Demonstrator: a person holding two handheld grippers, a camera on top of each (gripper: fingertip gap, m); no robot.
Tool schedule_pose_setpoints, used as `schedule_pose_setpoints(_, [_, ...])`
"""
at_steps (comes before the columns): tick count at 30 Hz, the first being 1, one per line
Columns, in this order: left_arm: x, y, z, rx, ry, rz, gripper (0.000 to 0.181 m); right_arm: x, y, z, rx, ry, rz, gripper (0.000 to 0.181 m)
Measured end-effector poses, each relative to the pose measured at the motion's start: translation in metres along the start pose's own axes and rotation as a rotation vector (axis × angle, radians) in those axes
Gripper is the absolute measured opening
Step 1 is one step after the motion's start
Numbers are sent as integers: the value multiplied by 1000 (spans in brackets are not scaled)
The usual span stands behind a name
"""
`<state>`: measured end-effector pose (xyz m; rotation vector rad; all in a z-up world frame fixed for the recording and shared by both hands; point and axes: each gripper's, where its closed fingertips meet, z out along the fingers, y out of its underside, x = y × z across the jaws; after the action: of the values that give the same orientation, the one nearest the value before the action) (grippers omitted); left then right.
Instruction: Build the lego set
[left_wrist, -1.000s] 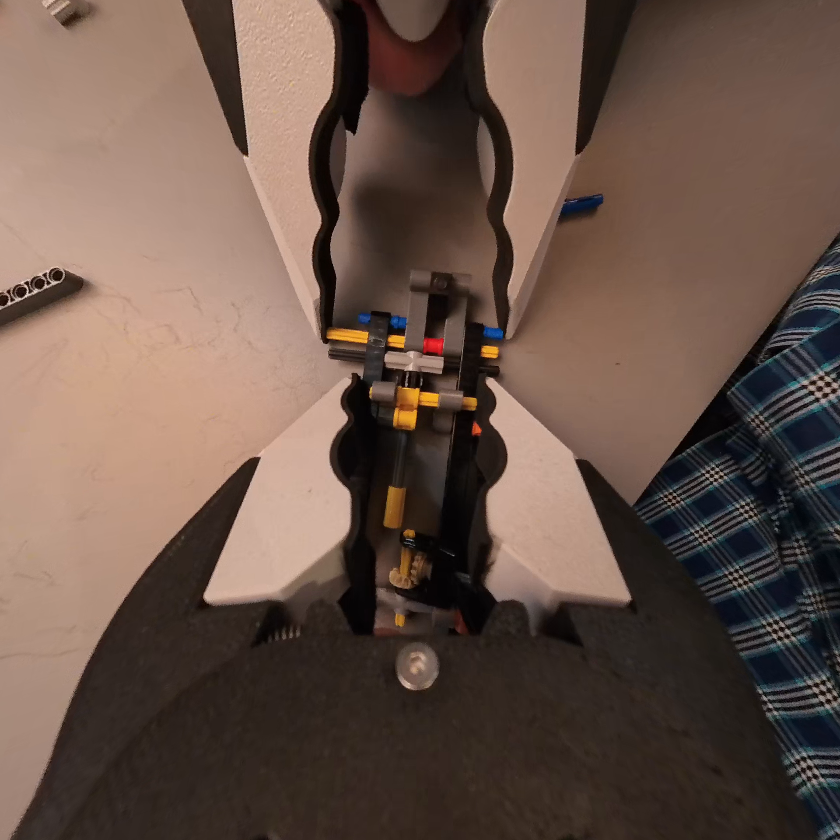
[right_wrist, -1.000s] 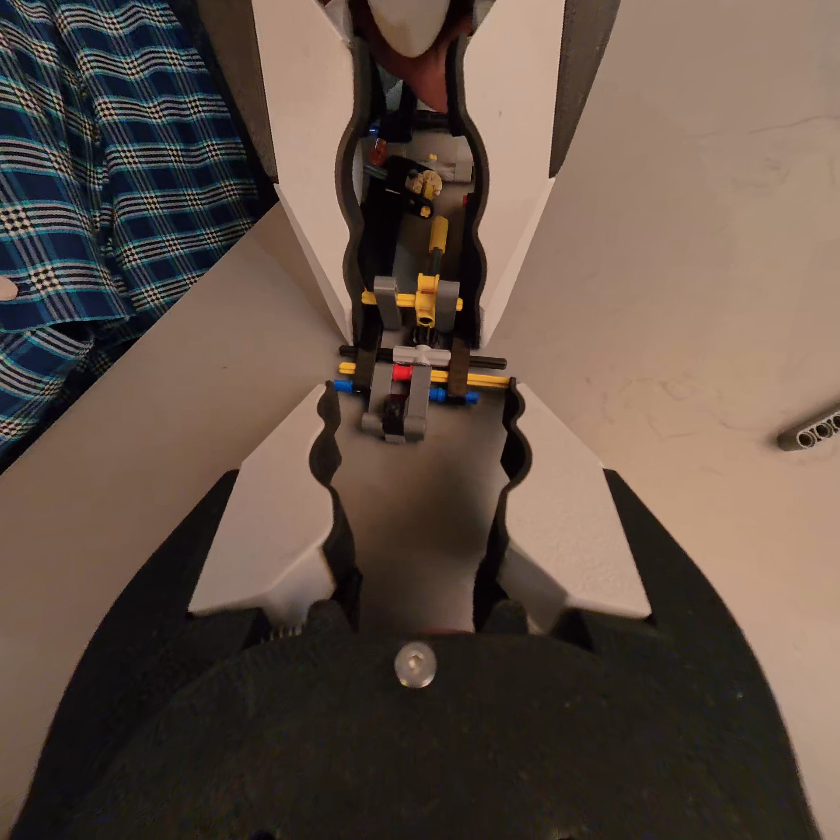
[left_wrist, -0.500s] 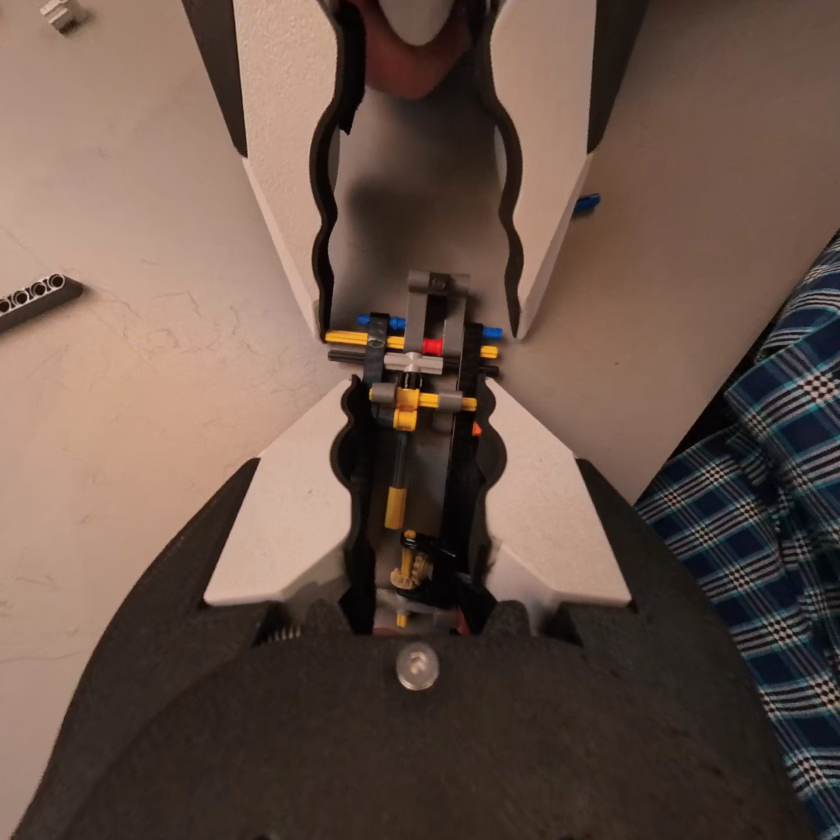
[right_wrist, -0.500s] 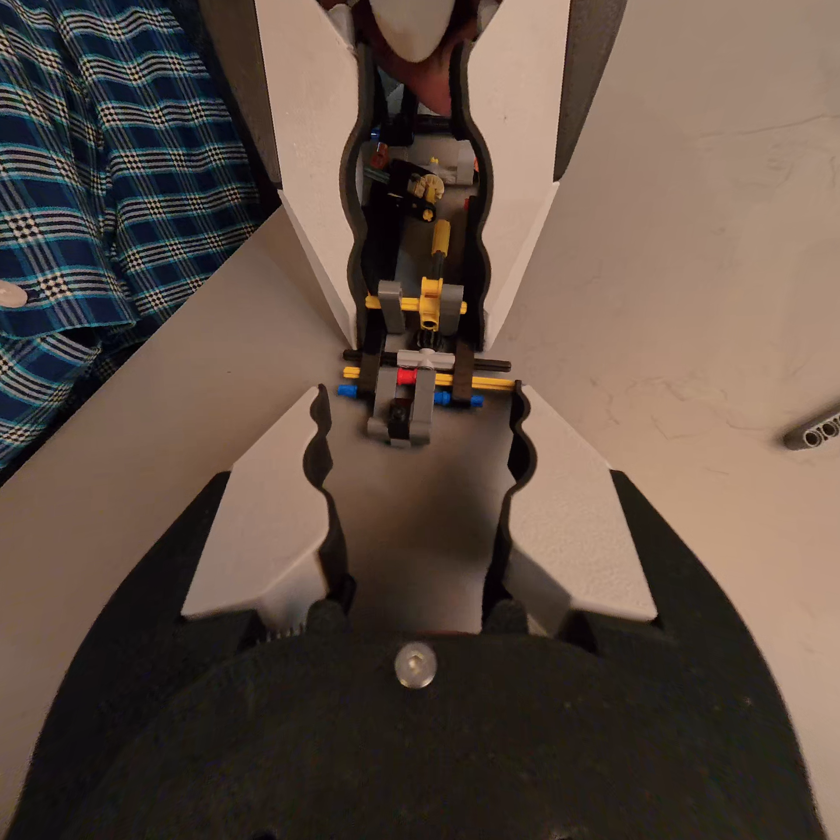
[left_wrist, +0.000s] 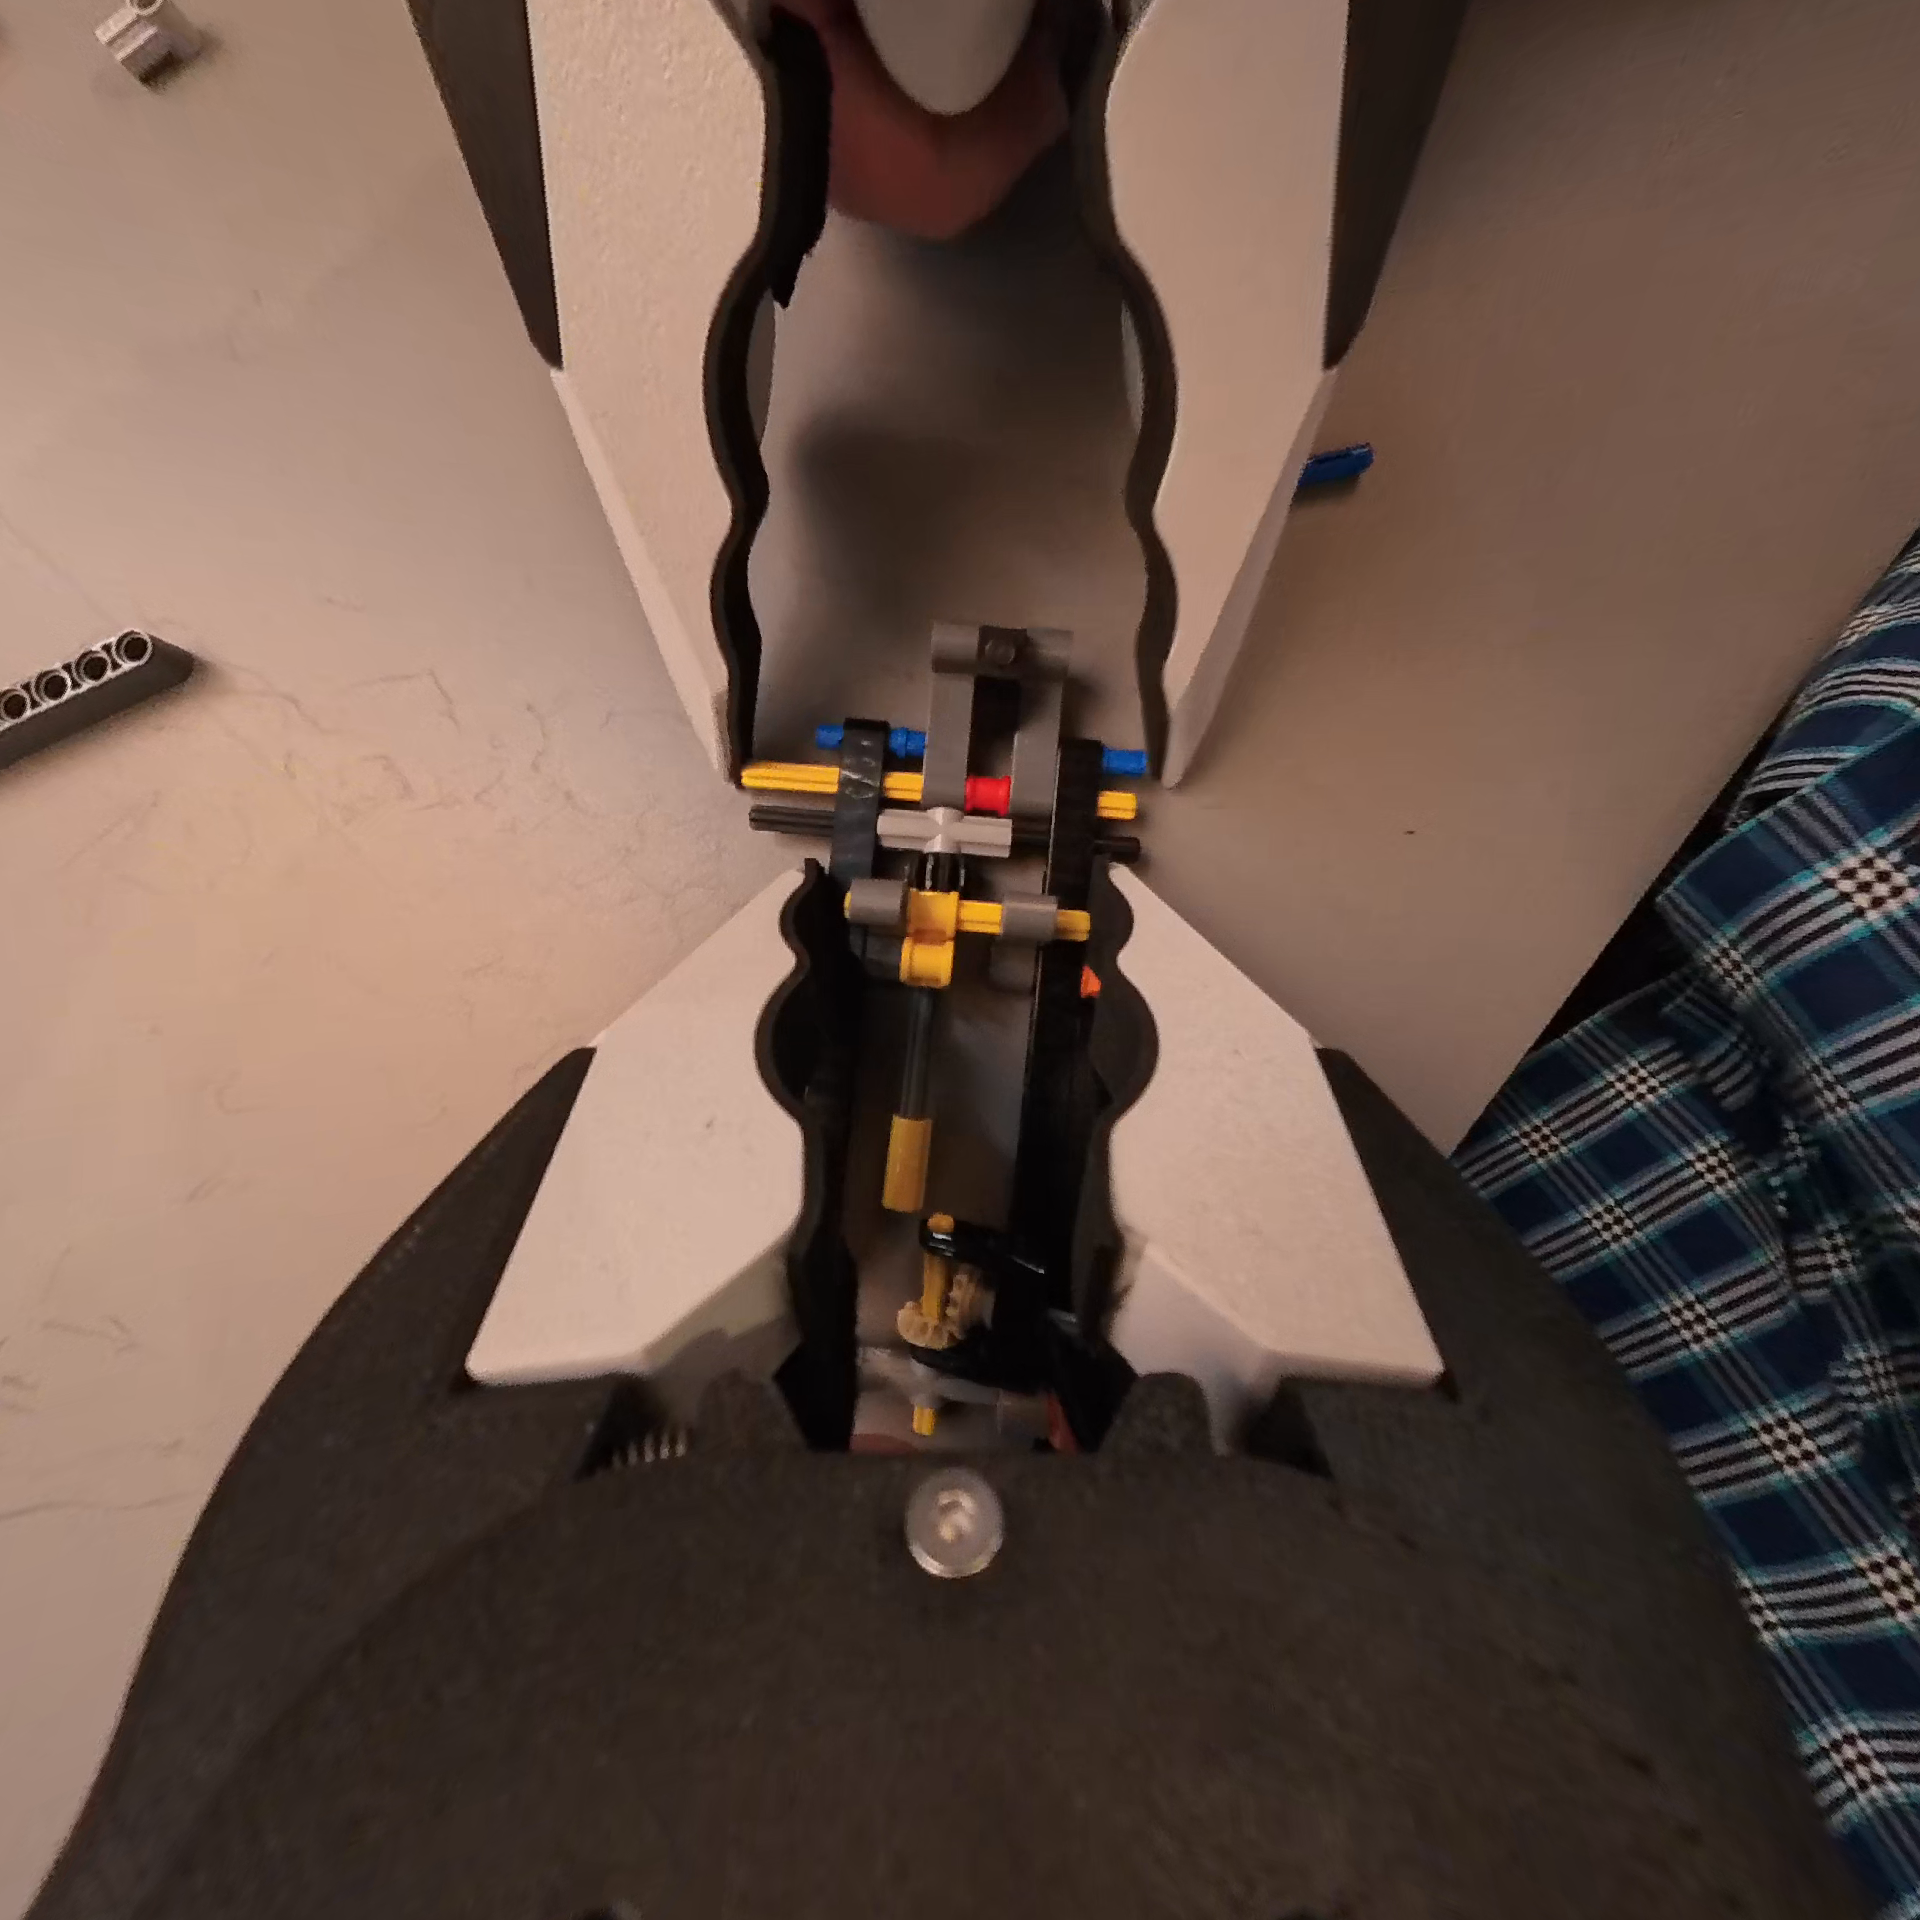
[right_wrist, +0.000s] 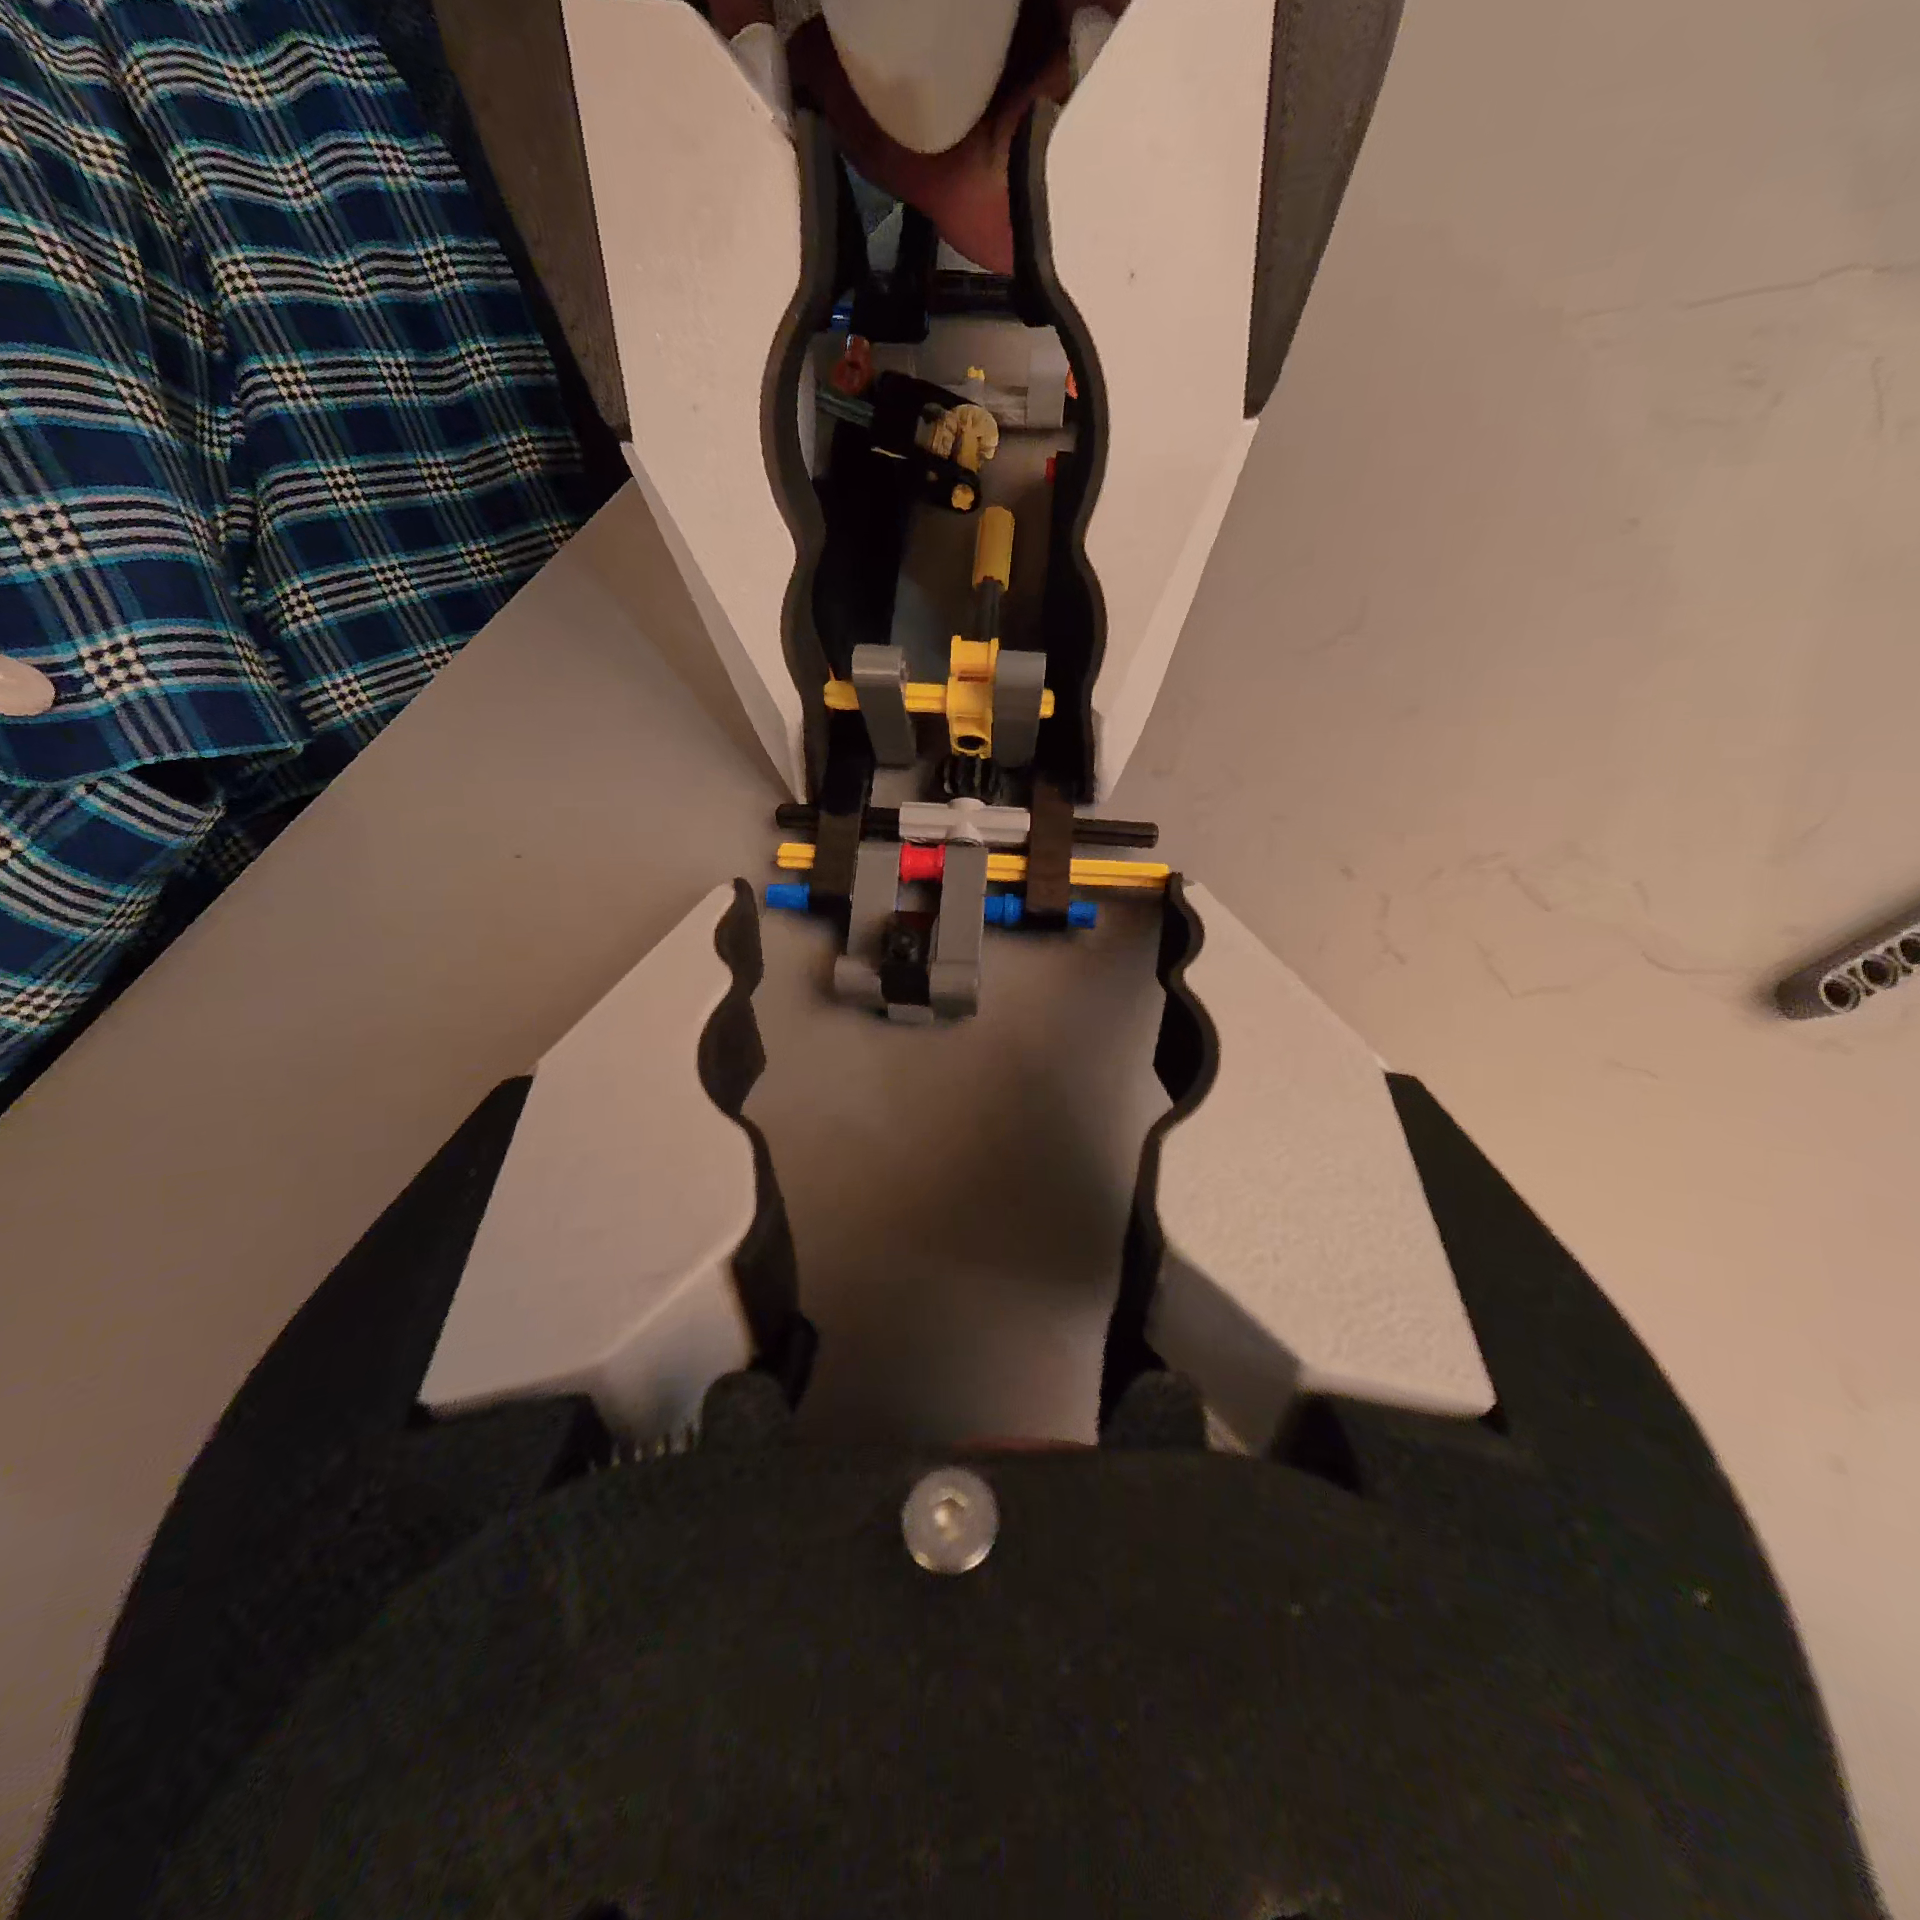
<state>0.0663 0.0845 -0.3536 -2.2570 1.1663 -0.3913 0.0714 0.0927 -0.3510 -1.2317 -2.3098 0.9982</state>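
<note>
Black side beams of the lego assembly (left_wrist: 961, 997) sit pinched between the fingers of our left gripper (left_wrist: 956, 904), its grey forked end poking out beyond the tips. Our right gripper (right_wrist: 951, 904) faces that end, spread wide, touching nothing. We should keep the left clamp steady and close squarely on the protruding axles without bending them.

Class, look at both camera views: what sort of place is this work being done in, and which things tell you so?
Probably a home or hobby work table, though little beyond it shows. A pale, smooth tabletop carries loose pieces, such as a grey holed beam and a blue pin; a half-built lego model is clamped in the left gripper.
</note>
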Motion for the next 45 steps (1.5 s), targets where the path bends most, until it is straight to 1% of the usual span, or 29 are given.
schedule_pose_setpoints(12, [3,-1,-1,3,1,3,49,-4,1,0,-16,4,-13,72])
schedule_pose_setpoints(19, [4,-1,-1,3,-3,4,49,-3,2,-1,0,5,3,72])
schedule_pose_setpoints(21, [3,-2,-1,4,-4,4,49,-2,2,-3,3,2,37,73])
schedule_pose_setpoints(23, [3,-2,-1,5,-4,2,49,-5,5,-9,11,-28,83,66])
schedule_pose_setpoints(25, [3,-2,-1,5,-4,3,49,-7,7,-14,28,-33,79,38])
schedule_pose_setpoints(26, [3,-2,-1,6,-3,4,49,-7,7,-13,33,-33,76,33])
schedule_pose_setpoints(27, [3,-2,-1,7,-3,3,49,-6,7,-13,27,-28,76,34])
schedule_pose_setpoints(30, [3,-2,-2,7,-5,1,49,-3,7,-12,25,-18,85,46])
schedule_pose_setpoints(31, [3,-2,-2,7,-5,1,49,0,7,-13,25,-1,80,61])
schedule_pose_setpoints(32, [3,-2,-2,7,-5,2,49,2,6,-15,35,8,70,61])
schedule_pose_setpoints(35, [3,-3,-2,8,-3,2,49,-2,6,-11,22,1,21,45])
schedule_pose_setpoints(39, [4,-3,-2,9,-3,5,49,-3,8,-7,8,8,-8,48])
schedule_pose_setpoints(45, [5,-3,-2,12,-2,8,49,-3,9,-7,-6,-1,-68,43])
